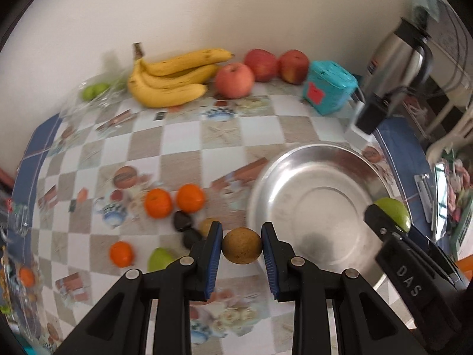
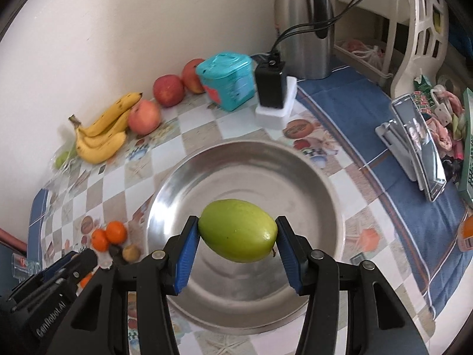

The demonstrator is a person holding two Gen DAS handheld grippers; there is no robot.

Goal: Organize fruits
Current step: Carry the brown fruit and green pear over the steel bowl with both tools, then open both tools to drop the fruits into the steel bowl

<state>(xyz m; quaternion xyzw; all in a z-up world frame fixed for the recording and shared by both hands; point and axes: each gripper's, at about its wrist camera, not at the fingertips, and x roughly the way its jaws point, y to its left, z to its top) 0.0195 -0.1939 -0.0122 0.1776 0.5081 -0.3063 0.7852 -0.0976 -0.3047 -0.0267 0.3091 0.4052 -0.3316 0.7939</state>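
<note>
— Over the steel bowl (image 2: pixel 313 177), what's held?
— The right gripper (image 2: pixel 238 235) clamps a green mango (image 2: pixel 238 230).
— And left?
— Beside the bowl's rim, the left gripper (image 1: pixel 241 245) pinches a brown round fruit (image 1: pixel 241 245).

Our left gripper (image 1: pixel 241 245) clamps a small brown fruit (image 1: pixel 242 245) just beside the steel bowl (image 1: pixel 313 183). Oranges (image 1: pixel 174 200) lie left; bananas (image 1: pixel 168 77) and apples (image 1: pixel 260 68) line the wall.
</note>
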